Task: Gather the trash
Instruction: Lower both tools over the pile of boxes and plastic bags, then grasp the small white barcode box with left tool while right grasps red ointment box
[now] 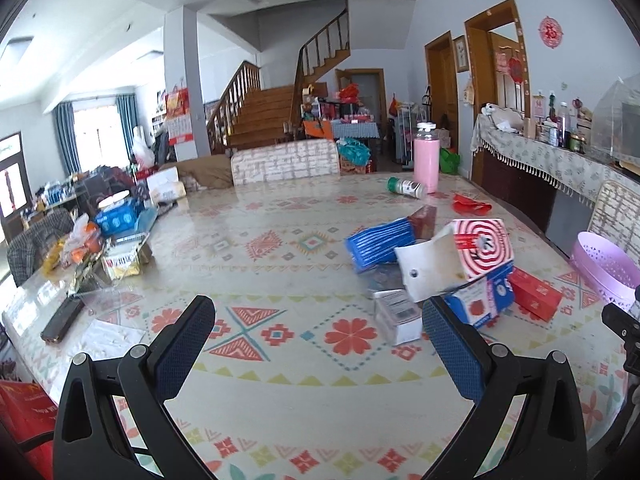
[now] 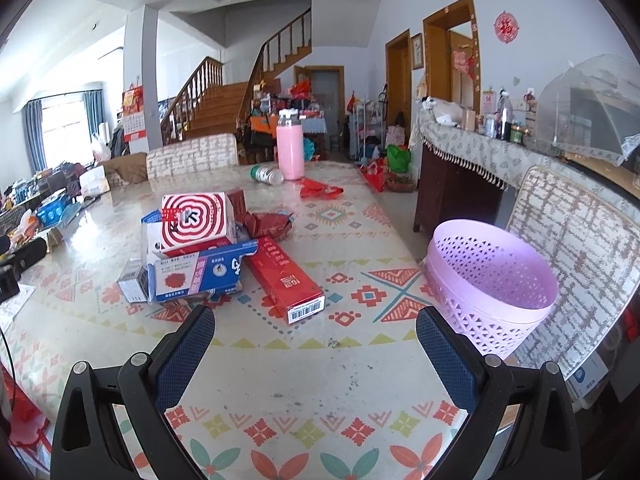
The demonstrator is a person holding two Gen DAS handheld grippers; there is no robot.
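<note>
A heap of empty boxes lies on the patterned table: a red-and-white spiral box [image 2: 196, 222] [image 1: 486, 246] on top, a blue-and-white carton [image 2: 196, 276] [image 1: 482, 296], a long red box [image 2: 286, 276] [image 1: 534, 292], a small grey box [image 2: 132, 280] [image 1: 396, 312] and a blue ribbed pack [image 1: 380, 242]. A pink lattice basket [image 2: 490, 280] [image 1: 604, 264] stands at the table's right edge. My left gripper [image 1: 318, 320] is open, just short of the heap. My right gripper [image 2: 316, 330] is open between the long red box and the basket. Both hold nothing.
A pink bottle [image 2: 290, 148] stands at the far end, with a fallen jar [image 2: 267, 174] and a red wrapper [image 2: 320, 191] beside it. Clutter [image 1: 108, 236] and a dark case [image 1: 62, 318] line the left edge. Padded chairs [image 2: 576, 240] sit right and far. A sideboard [image 2: 460, 184] flanks the right.
</note>
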